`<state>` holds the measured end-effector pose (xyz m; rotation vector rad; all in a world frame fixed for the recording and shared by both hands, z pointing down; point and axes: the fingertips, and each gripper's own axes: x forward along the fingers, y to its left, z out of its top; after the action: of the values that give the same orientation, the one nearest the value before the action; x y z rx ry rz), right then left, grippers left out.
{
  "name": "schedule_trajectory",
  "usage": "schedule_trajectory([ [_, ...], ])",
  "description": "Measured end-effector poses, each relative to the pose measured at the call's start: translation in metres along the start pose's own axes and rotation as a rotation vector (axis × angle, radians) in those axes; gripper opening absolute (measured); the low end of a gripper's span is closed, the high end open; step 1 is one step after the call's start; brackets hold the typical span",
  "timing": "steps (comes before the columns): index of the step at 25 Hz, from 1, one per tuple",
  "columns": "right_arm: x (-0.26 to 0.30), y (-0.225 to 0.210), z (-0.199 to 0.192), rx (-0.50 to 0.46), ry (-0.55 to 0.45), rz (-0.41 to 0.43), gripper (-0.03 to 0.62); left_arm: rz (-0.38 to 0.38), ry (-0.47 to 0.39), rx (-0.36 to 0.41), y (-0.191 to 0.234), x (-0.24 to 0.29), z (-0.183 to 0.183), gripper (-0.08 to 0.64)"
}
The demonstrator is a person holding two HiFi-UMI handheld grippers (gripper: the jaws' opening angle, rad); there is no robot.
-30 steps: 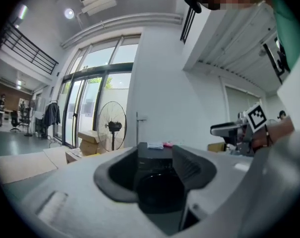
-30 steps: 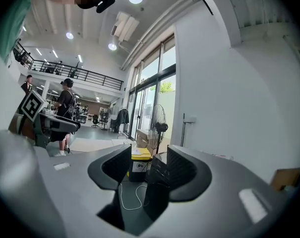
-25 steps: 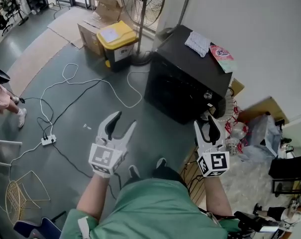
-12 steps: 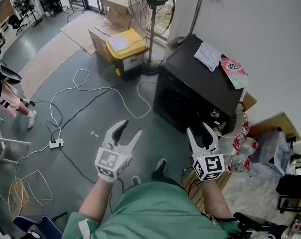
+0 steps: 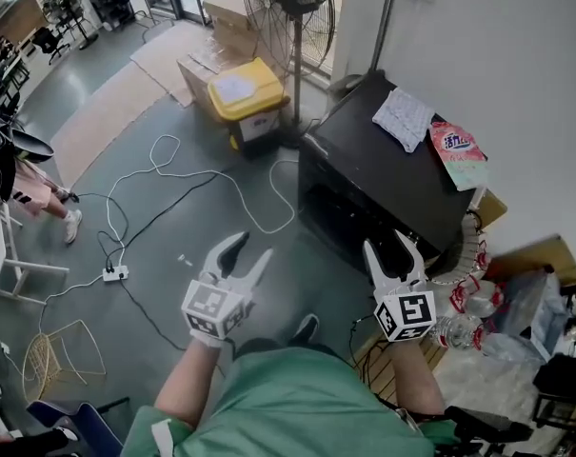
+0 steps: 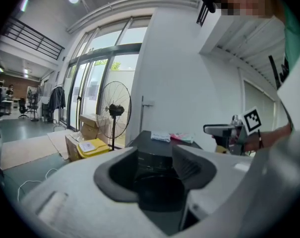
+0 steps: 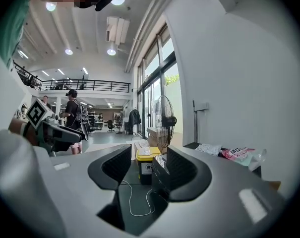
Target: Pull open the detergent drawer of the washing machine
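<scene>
Washer [image 5: 364, 150]: drawer not discernible; probably light, stiff plastic, best pulled by its front lip.
Left gripper [image 5: 246, 251], right gripper [image 5: 389, 251]: agape, empty.

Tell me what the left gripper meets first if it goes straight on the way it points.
Most likely the front of the black washing machine, centred ahead of the left gripper, whose jaws have just closed slightly but stand apart and empty. Depth is unclear.

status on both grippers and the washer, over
Left gripper open, just closing slightly, empty. Right gripper open, empty. Washing machine ahead, untouched. White cable on floor nearby.
</scene>
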<state>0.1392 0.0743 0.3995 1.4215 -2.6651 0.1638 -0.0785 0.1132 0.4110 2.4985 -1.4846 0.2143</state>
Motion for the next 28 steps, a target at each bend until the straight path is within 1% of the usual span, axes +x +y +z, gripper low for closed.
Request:
schedule_trajectory([
  [4, 0.010, -0.018, -0.010, 0.035, 0.012, 0.004, 0.206, 0.009, 0.031, -0.013, 0.004, 0.018, -0.005, 0.218],
  [7, 0.017, -0.026, -0.017, 0.050, 0.026, 0.004, 0.206, -0.003, 0.039, -0.016, 0.006, 0.033, -0.008, 0.218],
  [10, 0.026, -0.029, -0.015, 0.045, 0.030, -0.004, 0.206, -0.027, 0.045, -0.021, 0.012, 0.045, -0.011, 0.218],
  [13, 0.037, -0.033, -0.010, 0.024, 0.035, -0.030, 0.206, -0.056, 0.048, -0.040, 0.025, 0.060, -0.017, 0.218],
  [18, 0.060, -0.045, -0.004, -0.002, 0.059, -0.106, 0.206, -0.112, 0.064, -0.074, 0.061, 0.102, -0.027, 0.218],
  [23, 0.087, -0.060, 0.000, -0.002, 0.101, -0.193, 0.206, -0.217, 0.097, -0.119, 0.088, 0.154, -0.032, 0.222],
  [28, 0.125, -0.061, -0.001, -0.007, 0.137, -0.239, 0.206, -0.295, 0.124, -0.152, 0.120, 0.191, -0.041, 0.224],
])
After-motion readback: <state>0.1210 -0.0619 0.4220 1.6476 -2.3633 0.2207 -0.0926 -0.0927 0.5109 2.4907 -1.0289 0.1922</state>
